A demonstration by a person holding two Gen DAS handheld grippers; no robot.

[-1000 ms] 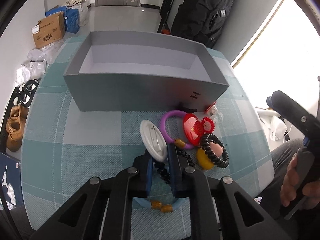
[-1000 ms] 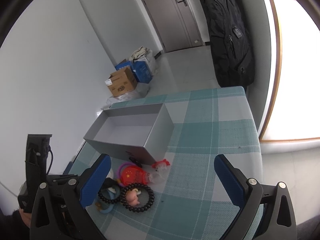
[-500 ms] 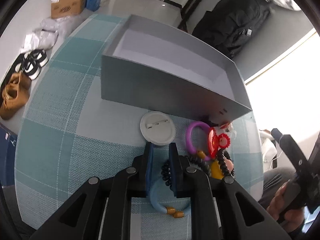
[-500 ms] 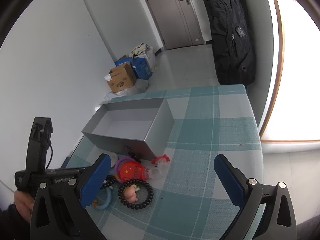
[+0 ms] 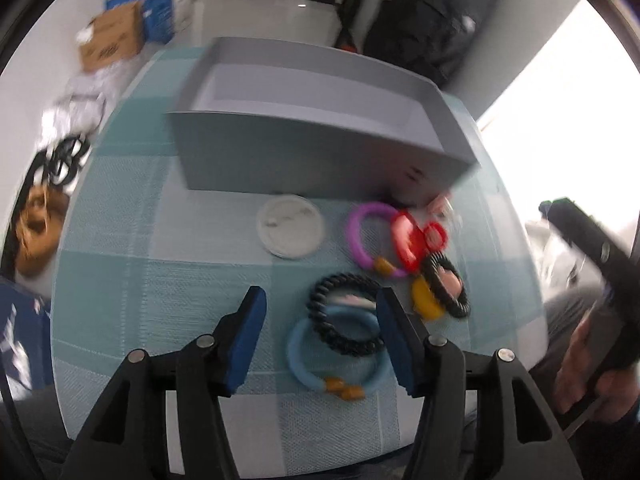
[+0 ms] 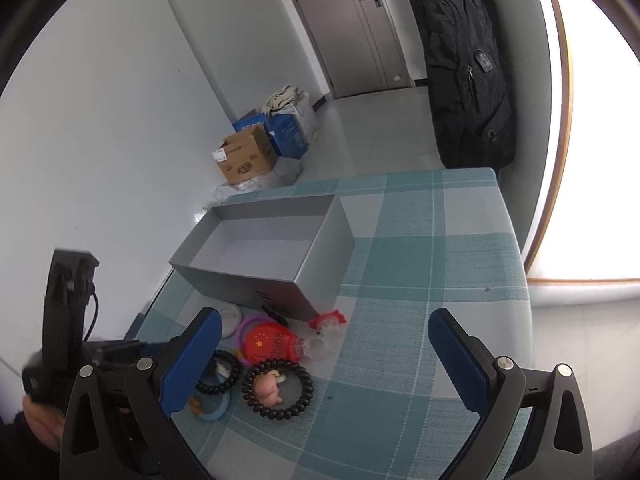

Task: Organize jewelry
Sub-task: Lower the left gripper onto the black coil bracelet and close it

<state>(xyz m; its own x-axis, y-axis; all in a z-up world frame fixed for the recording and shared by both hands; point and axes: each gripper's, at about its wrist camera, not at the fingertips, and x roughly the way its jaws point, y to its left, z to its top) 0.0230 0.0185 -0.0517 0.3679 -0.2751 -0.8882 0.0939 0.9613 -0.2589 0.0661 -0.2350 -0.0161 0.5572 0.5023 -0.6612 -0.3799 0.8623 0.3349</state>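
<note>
The left gripper is being opened over the black coil band and blue ring, nothing clamped, seemingly for a fresh grasp, while the jewelry is left heaped near the empty grey box and the right gripper is held apart, idle.

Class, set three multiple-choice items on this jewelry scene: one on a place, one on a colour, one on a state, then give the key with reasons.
1. Where does the white badge lie?
A. inside the grey box
B. on the cloth just in front of the grey box
C. on the floor

2. What colour is the ring lying next to the red heart?
A. purple
B. green
C. white

3. How is the grey box?
A. lidded
B. full of jewelry
C. open-topped with nothing in it

Key:
1 B, the badge rests on the cloth by the box's near wall.
2 A, the ring is purple.
3 C, both views show its bare floor.
</note>
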